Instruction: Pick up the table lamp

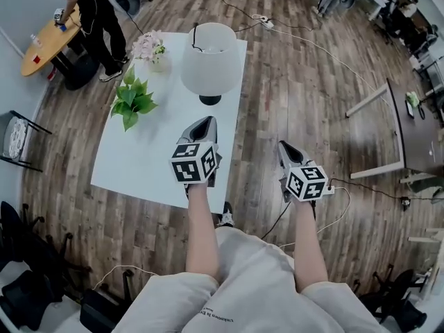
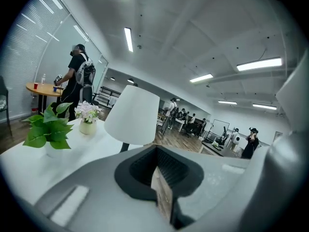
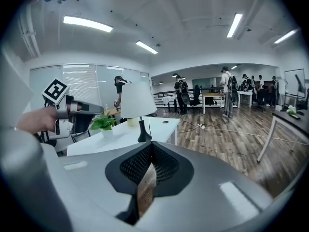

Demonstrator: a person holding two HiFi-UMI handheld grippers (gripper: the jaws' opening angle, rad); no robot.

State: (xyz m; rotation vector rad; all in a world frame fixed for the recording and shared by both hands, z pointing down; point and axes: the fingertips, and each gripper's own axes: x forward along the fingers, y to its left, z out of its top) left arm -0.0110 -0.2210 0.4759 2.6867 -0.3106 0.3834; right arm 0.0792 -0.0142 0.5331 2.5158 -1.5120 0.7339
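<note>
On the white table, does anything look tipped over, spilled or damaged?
Nothing stands out. The table lamp stands upright on the white table. The green plant and the flower pot beside it are upright too, and no spill or damage shows around them.

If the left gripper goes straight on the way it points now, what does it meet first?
Most likely the table lamp, standing straight ahead of the left gripper on the white table; nothing lies between. Whether shade or stem comes first is unclear.
</note>
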